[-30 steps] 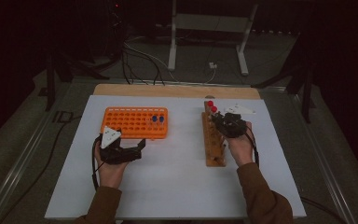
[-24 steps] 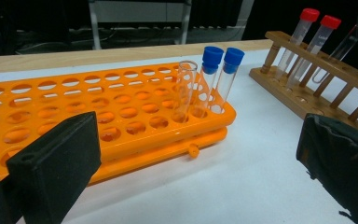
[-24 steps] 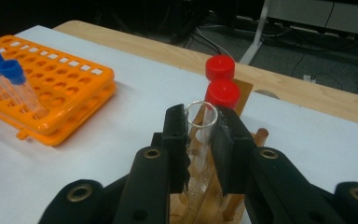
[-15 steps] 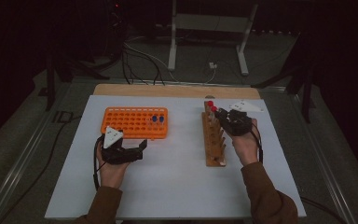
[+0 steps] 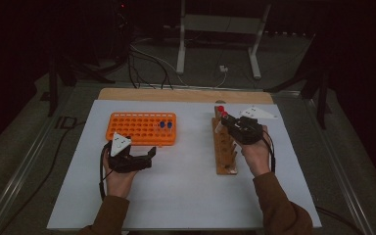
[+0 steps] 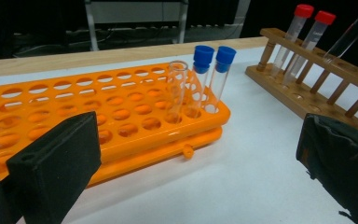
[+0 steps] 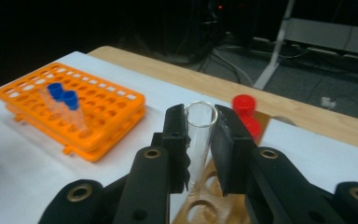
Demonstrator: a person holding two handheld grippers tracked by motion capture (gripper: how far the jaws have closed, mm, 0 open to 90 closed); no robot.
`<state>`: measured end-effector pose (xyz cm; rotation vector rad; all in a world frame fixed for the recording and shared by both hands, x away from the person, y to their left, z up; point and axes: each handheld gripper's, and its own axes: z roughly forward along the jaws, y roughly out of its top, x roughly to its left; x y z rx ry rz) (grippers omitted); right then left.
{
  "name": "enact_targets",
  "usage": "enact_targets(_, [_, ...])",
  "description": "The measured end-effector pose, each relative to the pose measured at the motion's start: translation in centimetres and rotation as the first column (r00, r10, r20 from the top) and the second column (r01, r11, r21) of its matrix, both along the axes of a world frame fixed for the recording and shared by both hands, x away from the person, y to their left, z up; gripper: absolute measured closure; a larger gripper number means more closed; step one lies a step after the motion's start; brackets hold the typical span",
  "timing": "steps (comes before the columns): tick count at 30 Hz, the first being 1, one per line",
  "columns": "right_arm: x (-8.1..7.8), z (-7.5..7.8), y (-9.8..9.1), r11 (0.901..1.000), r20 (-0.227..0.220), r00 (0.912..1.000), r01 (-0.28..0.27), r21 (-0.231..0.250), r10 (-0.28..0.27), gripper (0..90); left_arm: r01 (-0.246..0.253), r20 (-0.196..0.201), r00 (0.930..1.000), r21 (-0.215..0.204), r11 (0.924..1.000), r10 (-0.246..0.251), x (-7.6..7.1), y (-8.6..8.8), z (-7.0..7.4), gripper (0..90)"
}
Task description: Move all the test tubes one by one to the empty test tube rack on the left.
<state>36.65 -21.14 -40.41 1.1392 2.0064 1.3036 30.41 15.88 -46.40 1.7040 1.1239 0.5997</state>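
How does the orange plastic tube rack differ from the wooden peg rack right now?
The orange plastic tube rack is a flat grid of many round holes; the wooden peg rack is one narrow row on posts. The orange rack holds two blue-capped tubes and an uncapped clear one; the wooden rack holds two red-capped tubes. Both lie on the white table.

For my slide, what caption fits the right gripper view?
Hand-held gripper pinching an open glass tube above the wooden rack.

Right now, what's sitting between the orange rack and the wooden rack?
Nothing: in the high view, only bare white table separates the orange rack from the wooden rack. The left gripper view shows the same.
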Motion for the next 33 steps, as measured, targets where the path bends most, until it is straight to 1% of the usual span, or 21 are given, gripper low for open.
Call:
enact_targets(5, [-0.3,-0.2,0.9,0.9995,0.0,0.9996,-0.029,-0.012,0.029,76.7,0.017,0.006,0.9998,0.007,0.9998,-0.017,0.0,-0.7,0.2,0.8])
enact_targets(8, [-0.5,-0.2,1.4,0.999,-0.002,0.9991,-0.043,-0.014,0.043,76.6,0.035,0.007,0.9994,0.013,0.9993,-0.035,0.0,-1.3,0.3,0.8])
enact_targets(14, [-0.8,-0.4,2.4,0.9969,-0.013,0.9969,-0.077,-0.018,0.077,76.6,0.075,0.02,0.9969,0.035,0.9966,-0.075,0.2,-3.0,0.7,0.8])
enact_targets(18, [-1.1,-0.5,3.1,0.9949,-0.022,0.9947,-0.1,-0.008,0.1,76.5,0.098,0.028,0.9947,0.037,0.9945,-0.099,0.4,-4.0,1.0,0.9])
enact_targets(23, [-1.4,-0.6,3.8,0.9919,-0.026,0.9916,-0.127,-0.012,0.126,76.5,0.125,0.035,0.9913,0.049,0.9909,-0.127,0.7,-5.4,1.3,1.2])
enact_targets(27, [-1.7,-0.7,4.3,0.989,-0.035,0.9883,-0.148,0.002,0.148,76.5,0.151,0.037,0.9875,0.053,0.9871,-0.153,0.9,-6.5,1.4,2.9])
enact_targets(29, [-1.8,-0.7,4.5,0.9875,-0.035,0.9869,-0.157,0.0,0.157,76.5,0.16,0.038,0.986,0.056,0.9855,-0.163,0.9,-6.9,1.4,3.9])
enact_targets(33, [-2.1,-0.8,5.1,0.9836,-0.043,0.9828,-0.18,-0.003,0.18,76.4,0.191,0.036,0.9804,0.074,0.9789,-0.194,1.1,-8.0,1.4,6.4])
